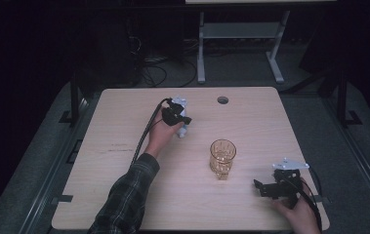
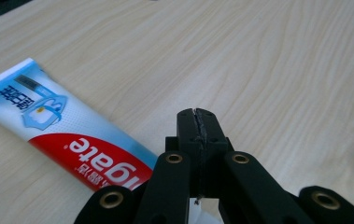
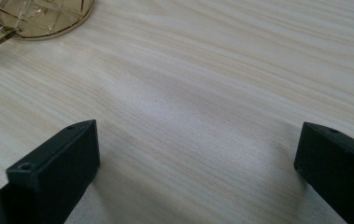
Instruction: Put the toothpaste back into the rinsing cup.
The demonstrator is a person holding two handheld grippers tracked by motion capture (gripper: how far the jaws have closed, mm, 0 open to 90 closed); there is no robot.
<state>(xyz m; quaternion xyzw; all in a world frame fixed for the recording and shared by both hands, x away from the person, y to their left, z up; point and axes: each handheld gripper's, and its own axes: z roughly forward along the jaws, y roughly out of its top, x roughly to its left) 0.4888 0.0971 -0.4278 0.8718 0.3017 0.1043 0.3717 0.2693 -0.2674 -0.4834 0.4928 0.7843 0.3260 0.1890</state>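
Just left of the clenched, empty left tongs, the toothpaste tube, flat on the table; right tongs released

Bare table all round; only the glass stands mid-table.

1 toothpaste tube, 1 amber glass, 2 grippers, 1 table

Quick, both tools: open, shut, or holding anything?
Left tool: shut, empty, beside the toothpaste.
Right tool: open, empty, near the glass.
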